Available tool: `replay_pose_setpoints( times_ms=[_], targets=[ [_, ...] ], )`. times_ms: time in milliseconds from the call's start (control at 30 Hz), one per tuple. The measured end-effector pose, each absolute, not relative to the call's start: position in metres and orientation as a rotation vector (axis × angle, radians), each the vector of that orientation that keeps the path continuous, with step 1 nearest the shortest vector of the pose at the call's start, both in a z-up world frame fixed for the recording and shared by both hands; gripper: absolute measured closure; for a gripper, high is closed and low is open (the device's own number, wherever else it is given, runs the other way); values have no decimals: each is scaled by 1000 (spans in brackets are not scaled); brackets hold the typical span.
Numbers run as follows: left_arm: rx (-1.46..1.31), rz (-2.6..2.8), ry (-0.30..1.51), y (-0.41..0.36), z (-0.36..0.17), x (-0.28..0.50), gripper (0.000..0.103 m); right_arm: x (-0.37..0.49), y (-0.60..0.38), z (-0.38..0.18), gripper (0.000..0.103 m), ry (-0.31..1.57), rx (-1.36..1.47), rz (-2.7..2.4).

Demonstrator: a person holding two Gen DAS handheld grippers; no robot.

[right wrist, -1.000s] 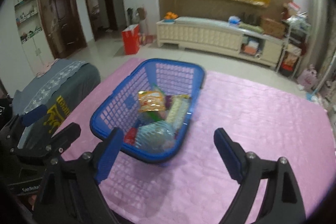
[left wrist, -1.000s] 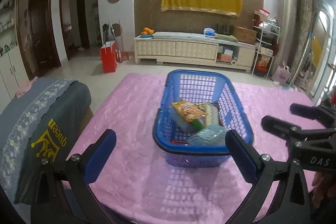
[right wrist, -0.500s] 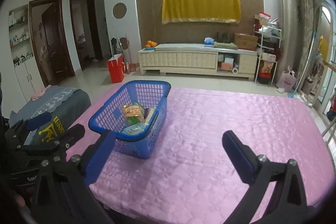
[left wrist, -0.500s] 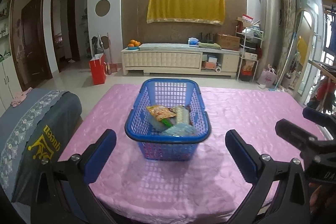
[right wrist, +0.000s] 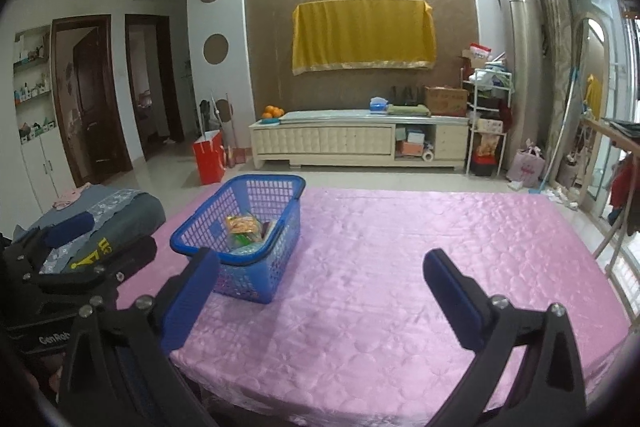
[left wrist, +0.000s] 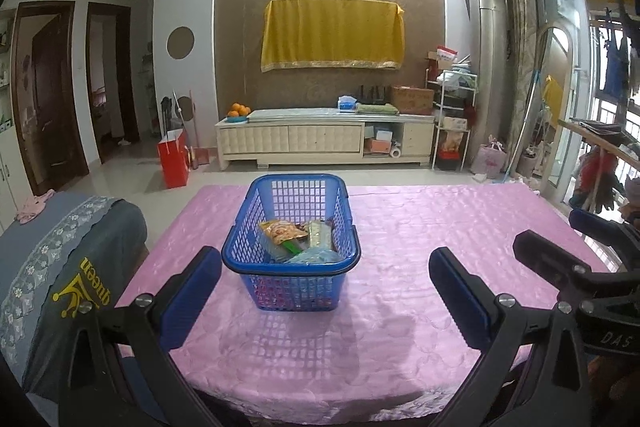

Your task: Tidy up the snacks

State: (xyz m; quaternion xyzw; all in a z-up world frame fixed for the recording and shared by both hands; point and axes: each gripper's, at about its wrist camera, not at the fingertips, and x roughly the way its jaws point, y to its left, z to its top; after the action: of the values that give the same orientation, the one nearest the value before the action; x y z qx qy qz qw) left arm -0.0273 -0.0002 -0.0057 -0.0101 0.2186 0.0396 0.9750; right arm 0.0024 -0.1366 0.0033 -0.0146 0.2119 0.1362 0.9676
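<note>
Both claws have pulled back from the blue basket (left wrist: 291, 251), which a second ago filled the lower middle of each view and now sits smaller and farther off on the pink-covered counter (left wrist: 420, 267). The left claw (left wrist: 325, 291) is spread wide with nothing between its blue pads; the basket lies beyond it at about 12 o'clock, well apart from either finger. The right claw (right wrist: 320, 291) has just been opening to its widest and is also empty; from its camera the basket (right wrist: 244, 235) stands at about 11 o'clock, past the left fingertip.

The snacks are inside the basket: an orange packet (left wrist: 282, 230) on top toward the far side, a pale striped pack (left wrist: 320, 233) just right of it, a green-edged pack (left wrist: 294, 247) and a clear bluish bag (left wrist: 316, 257) against the near wall. No snack shows on the bare cloth around the basket in either view.

Read together, the wide-open empty claws and the retreat suggest the last item has been dropped in and the sorting is at or near its end.
</note>
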Motion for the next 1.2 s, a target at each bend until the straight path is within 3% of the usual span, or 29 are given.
replay_pose_setpoints(
  times_ms=[1200],
  targets=[
    [11, 113, 452, -13, -8, -36, 0, -11, -137, -7, 0, 435, -17, 268]
  ],
)
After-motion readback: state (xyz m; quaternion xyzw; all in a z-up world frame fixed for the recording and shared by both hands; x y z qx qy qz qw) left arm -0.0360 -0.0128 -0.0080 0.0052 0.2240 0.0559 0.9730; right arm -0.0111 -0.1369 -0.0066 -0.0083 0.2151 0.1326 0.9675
